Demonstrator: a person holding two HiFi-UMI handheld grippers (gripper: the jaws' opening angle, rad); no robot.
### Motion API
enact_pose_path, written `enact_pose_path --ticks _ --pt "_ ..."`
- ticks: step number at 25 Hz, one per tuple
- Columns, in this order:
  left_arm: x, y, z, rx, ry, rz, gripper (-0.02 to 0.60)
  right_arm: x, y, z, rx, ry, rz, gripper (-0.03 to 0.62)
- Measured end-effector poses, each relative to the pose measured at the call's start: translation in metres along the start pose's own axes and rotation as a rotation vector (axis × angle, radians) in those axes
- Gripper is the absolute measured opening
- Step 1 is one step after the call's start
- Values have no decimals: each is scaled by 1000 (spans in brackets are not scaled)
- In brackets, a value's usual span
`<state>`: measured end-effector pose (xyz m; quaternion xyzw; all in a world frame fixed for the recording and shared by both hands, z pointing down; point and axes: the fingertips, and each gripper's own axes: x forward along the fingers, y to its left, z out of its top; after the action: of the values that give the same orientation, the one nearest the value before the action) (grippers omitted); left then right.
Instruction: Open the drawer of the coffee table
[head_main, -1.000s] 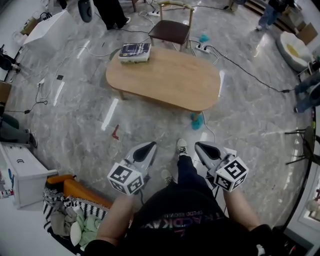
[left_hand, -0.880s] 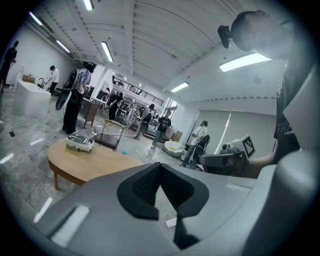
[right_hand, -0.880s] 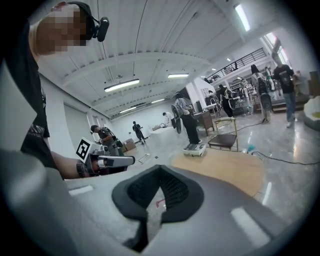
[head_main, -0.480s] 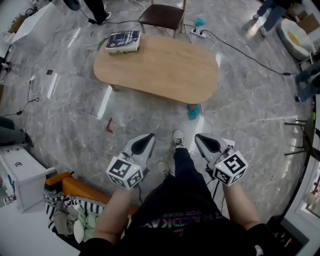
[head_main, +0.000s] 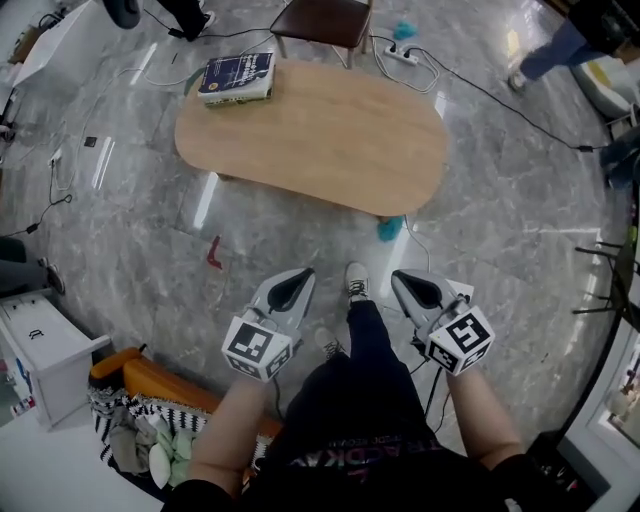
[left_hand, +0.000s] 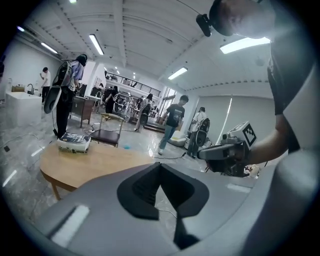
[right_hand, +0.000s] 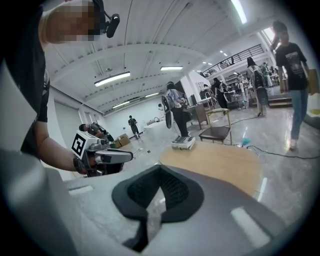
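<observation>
While you stand back, bench: well ahead of both tools, long side across your view
drawer: not in sight
left tool: closed, empty
right tool: closed, empty, equally near

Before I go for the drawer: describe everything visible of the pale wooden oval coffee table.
The coffee table has a low, rounded oblong top of pale smooth wood, level, bare except for a dark-covered book lying flat at its far left corner. It stands on the grey marbled floor. The left gripper view shows one wooden leg under its edge. No drawer front shows in any view. Neither left gripper nor right gripper touches it.
</observation>
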<state>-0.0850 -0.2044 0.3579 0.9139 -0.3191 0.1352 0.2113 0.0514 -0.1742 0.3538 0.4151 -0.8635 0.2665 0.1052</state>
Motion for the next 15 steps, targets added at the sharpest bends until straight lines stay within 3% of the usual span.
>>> enact_pose_path --ticks 5,15 --pt "37 30 -24 58 5 21 -2 38 -30 -24 -39 34 33 0" --pt "96 97 -114 65 -22 48 -2 117 -92 -102 -103 32 35 0"
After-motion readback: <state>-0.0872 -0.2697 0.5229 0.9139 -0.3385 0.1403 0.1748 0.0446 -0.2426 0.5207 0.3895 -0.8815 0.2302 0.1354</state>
